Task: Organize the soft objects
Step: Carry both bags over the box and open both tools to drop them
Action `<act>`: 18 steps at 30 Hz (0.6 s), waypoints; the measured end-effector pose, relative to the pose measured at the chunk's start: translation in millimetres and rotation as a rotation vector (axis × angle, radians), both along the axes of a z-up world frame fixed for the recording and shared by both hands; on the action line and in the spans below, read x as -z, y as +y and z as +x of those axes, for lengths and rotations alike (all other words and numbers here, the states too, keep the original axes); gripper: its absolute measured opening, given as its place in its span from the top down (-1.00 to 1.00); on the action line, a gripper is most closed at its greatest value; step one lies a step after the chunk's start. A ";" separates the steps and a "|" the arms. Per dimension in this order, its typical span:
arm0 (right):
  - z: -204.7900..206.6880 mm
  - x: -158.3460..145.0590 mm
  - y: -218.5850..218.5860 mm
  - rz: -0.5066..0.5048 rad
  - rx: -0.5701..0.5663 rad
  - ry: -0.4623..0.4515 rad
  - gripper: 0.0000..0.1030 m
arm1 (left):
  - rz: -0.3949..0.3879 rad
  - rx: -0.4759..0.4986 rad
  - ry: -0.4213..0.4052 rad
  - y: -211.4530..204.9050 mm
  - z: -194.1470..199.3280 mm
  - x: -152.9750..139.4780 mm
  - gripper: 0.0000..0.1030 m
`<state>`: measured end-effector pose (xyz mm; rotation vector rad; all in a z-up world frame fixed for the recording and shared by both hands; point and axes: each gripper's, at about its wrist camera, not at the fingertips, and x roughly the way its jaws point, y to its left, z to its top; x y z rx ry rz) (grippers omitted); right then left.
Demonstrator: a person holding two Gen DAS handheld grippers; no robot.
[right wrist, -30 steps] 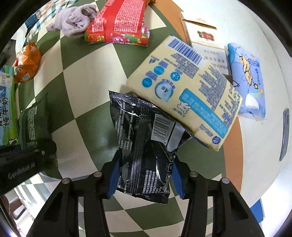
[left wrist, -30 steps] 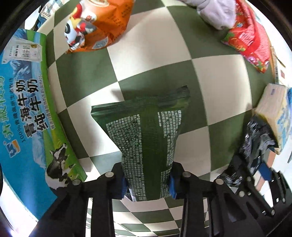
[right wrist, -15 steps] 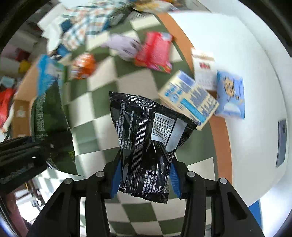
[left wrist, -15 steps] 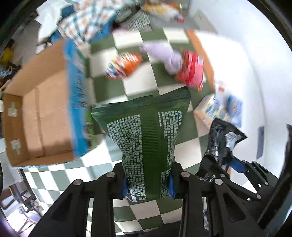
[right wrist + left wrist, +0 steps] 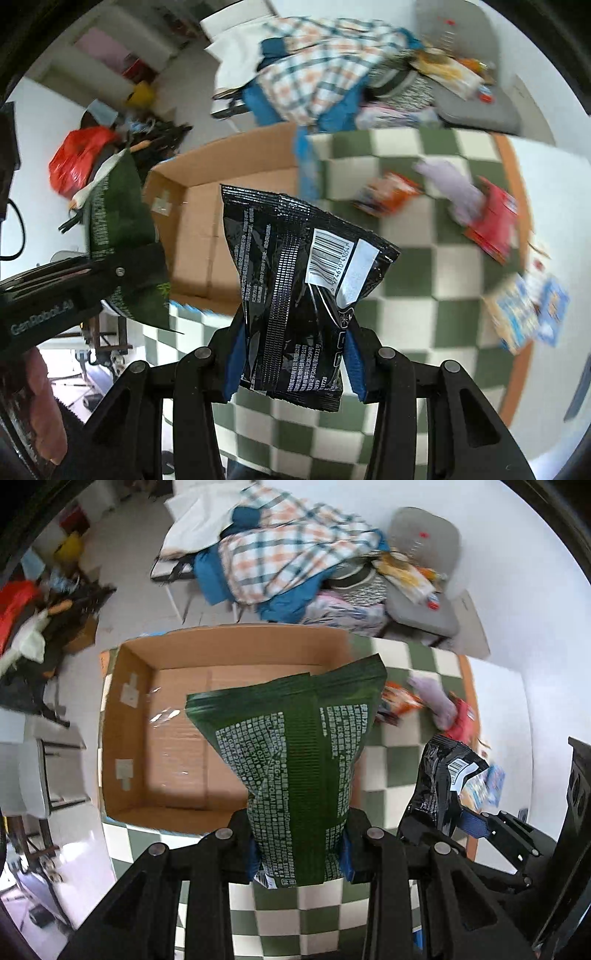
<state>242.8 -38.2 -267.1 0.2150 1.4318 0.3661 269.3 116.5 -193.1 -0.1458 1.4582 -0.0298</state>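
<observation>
My left gripper (image 5: 298, 853) is shut on a dark green snack bag (image 5: 295, 753), held upright in the air in front of an open cardboard box (image 5: 177, 738). My right gripper (image 5: 293, 363) is shut on a black foil bag (image 5: 295, 280) with a barcode, also held high above the checkered table. The green bag (image 5: 118, 236) and the left gripper show at the left of the right wrist view; the black bag (image 5: 443, 775) shows at the right of the left wrist view. The box (image 5: 195, 229) stands open and empty at the table's left end.
On the green and white checkered cloth (image 5: 424, 258) lie an orange snack bag (image 5: 388, 194), a lilac cloth (image 5: 450, 184), a red packet (image 5: 491, 221) and blue and yellow packs (image 5: 524, 310). Behind the table a pile of plaid clothes (image 5: 288, 554) and a grey chair (image 5: 424, 590) stand.
Both grippers have risen well above the table with their bags and turned toward the cardboard box, which now fills the middle of the left wrist view. Both grips hold.
</observation>
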 end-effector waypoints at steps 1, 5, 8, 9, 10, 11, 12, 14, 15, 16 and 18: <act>9.9 2.3 18.5 -0.004 -0.015 0.005 0.07 | -0.008 -0.007 0.012 16.7 10.3 6.7 0.43; 46.0 24.8 70.4 -0.017 -0.045 0.017 0.07 | -0.021 -0.033 0.064 55.8 40.2 35.0 0.43; 70.7 49.5 101.9 -0.047 -0.056 0.044 0.07 | -0.066 -0.048 0.137 83.9 61.3 67.4 0.43; 81.2 62.8 113.8 -0.057 -0.058 0.061 0.07 | -0.070 -0.053 0.154 89.7 66.6 76.5 0.43; 85.8 69.8 117.9 -0.065 -0.056 0.070 0.07 | -0.071 -0.053 0.173 94.4 71.0 85.5 0.43; 94.7 80.7 127.6 -0.078 -0.061 0.080 0.07 | -0.073 -0.050 0.201 99.1 76.2 96.4 0.43; 100.2 88.8 132.8 -0.086 -0.063 0.088 0.07 | -0.079 -0.053 0.218 102.1 80.3 104.7 0.43; 112.5 104.7 144.4 -0.108 -0.064 0.103 0.07 | -0.097 -0.057 0.249 106.6 86.6 119.4 0.43; 117.4 111.4 148.5 -0.117 -0.068 0.107 0.07 | -0.106 -0.057 0.264 108.4 90.1 127.5 0.43; 121.1 115.8 151.8 -0.123 -0.070 0.110 0.07 | -0.111 -0.054 0.273 108.9 93.1 134.6 0.43; 130.2 126.7 158.9 -0.143 -0.079 0.118 0.07 | -0.113 -0.043 0.279 108.0 96.5 142.0 0.41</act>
